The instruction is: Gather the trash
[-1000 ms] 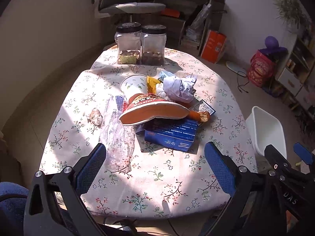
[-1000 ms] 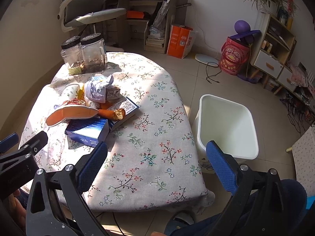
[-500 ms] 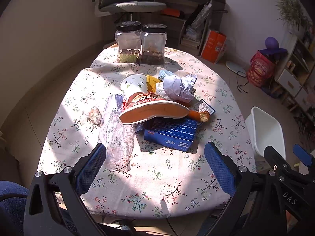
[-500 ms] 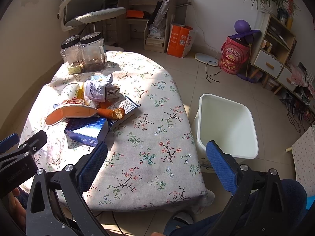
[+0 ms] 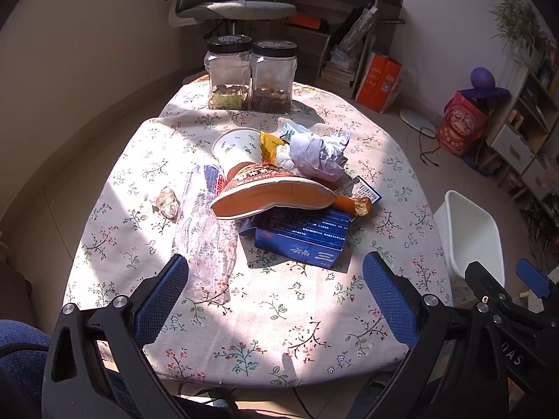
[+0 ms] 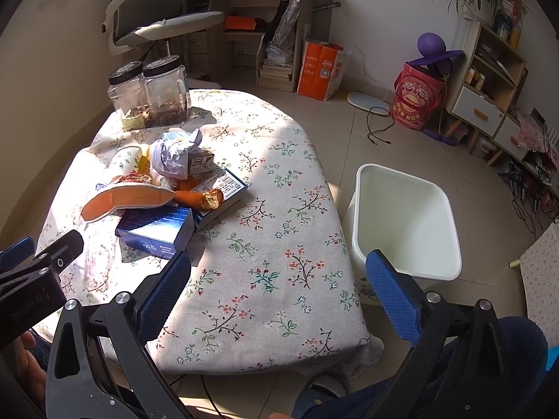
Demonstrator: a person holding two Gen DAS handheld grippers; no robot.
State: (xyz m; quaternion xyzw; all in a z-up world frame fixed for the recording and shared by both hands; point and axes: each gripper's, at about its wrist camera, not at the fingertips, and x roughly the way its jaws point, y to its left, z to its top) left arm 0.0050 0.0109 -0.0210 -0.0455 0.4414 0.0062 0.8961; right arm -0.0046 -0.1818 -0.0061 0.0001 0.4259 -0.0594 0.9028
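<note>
White bin (image 6: 405,220) is seen empty beside the tabletop (image 5: 279,300); trash pile (image 5: 279,188) lies untouched mid-cloth, both left gripper (image 5: 276,293) and right gripper (image 6: 277,291) released, so a first grasp is judged pending.

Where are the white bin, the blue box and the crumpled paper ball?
white bin (image 6: 401,244), right wrist view, on its bare inner wall.
blue box (image 5: 304,234), left wrist view, on its printed top face.
paper ball (image 5: 316,155), left wrist view, on its crumpled middle.

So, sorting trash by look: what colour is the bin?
White bin, clearest in the right wrist view.
</note>
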